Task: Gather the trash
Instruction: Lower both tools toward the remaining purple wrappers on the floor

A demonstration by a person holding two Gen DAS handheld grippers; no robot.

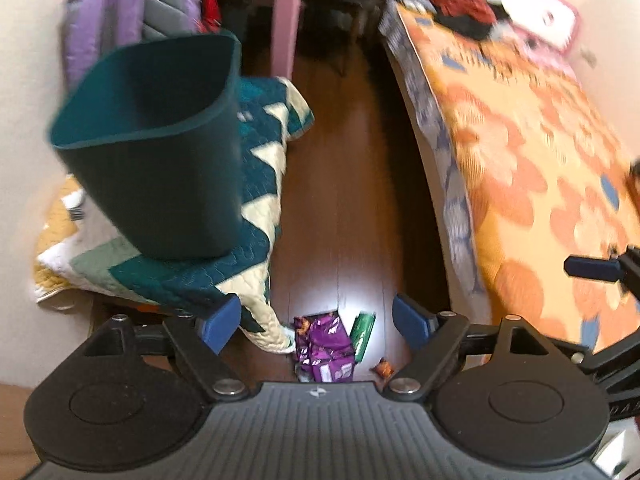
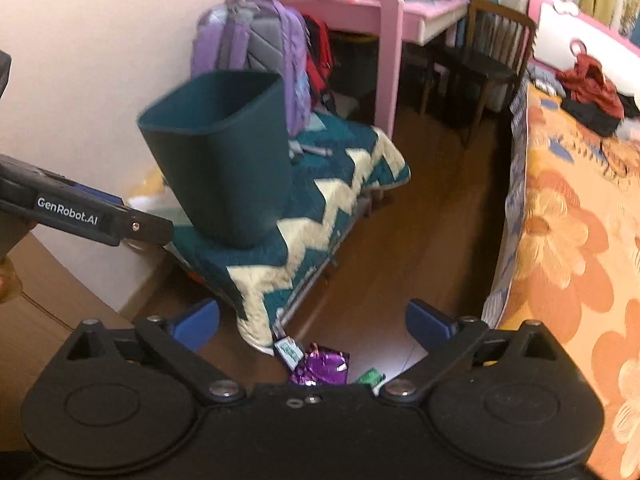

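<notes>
Both tongs, left (image 1: 316, 326) and right (image 2: 312, 326), stand wide open and hold nothing. The trash lies on the floor (image 1: 340, 200) by the quilt's (image 1: 256, 200) edge: purple wrappers (image 1: 326, 346), a green one (image 1: 363, 334), a small orange scrap (image 1: 382, 367). It looks light, thin, crinkly and slippery; better to pinch a raised fold. The bin (image 2: 224, 168) stands on the quilt. The left tool reads "GenRobot.AI"; wrapper print is illegible.
</notes>
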